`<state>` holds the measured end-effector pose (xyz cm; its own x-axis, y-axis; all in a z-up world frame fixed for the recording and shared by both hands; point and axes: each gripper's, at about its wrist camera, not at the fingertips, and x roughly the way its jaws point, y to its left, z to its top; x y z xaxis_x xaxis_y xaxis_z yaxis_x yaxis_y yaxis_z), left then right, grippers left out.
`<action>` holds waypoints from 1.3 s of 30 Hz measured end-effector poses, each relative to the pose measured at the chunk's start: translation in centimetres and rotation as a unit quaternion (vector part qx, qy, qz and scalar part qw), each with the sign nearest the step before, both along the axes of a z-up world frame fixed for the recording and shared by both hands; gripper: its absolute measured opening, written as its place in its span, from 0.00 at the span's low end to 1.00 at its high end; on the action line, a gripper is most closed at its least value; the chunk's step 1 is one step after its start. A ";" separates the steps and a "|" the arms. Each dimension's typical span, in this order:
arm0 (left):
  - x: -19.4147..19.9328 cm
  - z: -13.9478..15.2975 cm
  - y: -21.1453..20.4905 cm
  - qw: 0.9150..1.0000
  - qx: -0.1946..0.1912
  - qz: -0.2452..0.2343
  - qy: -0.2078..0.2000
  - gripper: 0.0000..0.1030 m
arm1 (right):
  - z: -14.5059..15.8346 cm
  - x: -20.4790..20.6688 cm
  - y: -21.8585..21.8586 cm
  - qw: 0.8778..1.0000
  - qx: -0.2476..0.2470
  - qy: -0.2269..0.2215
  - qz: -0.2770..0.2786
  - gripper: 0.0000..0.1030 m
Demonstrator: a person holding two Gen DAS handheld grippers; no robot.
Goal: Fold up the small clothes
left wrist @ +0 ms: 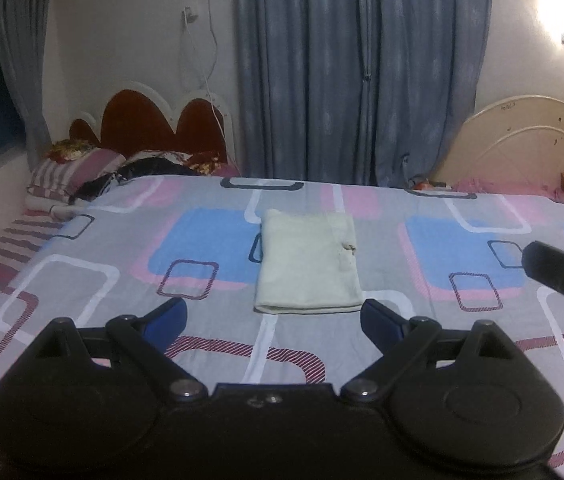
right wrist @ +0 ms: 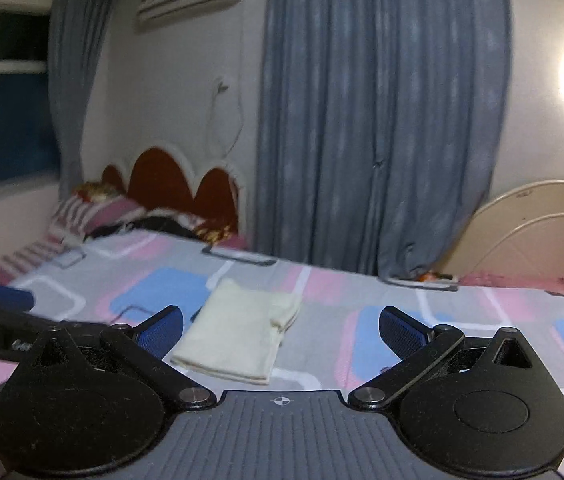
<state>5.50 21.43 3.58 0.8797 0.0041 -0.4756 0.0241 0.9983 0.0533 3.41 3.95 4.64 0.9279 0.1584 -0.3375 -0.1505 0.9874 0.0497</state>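
A small cream garment (left wrist: 307, 264) lies folded into a neat rectangle on the patterned bedsheet (left wrist: 122, 264), flat and untouched. My left gripper (left wrist: 274, 316) hovers just short of its near edge, open, with nothing between its blue pads. In the right wrist view the same garment (right wrist: 242, 336) sits ahead and slightly left. My right gripper (right wrist: 282, 332) is open wide above the sheet (right wrist: 462, 332), its blue pads empty. The right gripper's black finger (left wrist: 558, 268) shows at the right edge of the left wrist view, and the left gripper's blue-tipped finger (right wrist: 10, 298) at the left edge of the right wrist view.
Striped and floral pillows (left wrist: 78, 168) pile against a red scalloped headboard (left wrist: 150, 128) at the far left. A cream headboard (left wrist: 522, 140) stands at the far right. Blue curtains (left wrist: 346, 72) hang behind the bed. A window (right wrist: 6, 112) is on the left wall.
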 end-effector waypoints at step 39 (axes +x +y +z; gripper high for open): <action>-3.2 0.1 -0.3 1.000 -0.003 0.004 -0.007 0.91 | -0.2 -3.6 -1.4 1.000 0.011 0.009 -0.003 1.00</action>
<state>2.31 21.16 3.70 0.8861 0.0079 -0.4635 0.0155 0.9988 0.0466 -0.24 2.55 4.47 0.9229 0.1600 -0.3503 -0.1431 0.9870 0.0737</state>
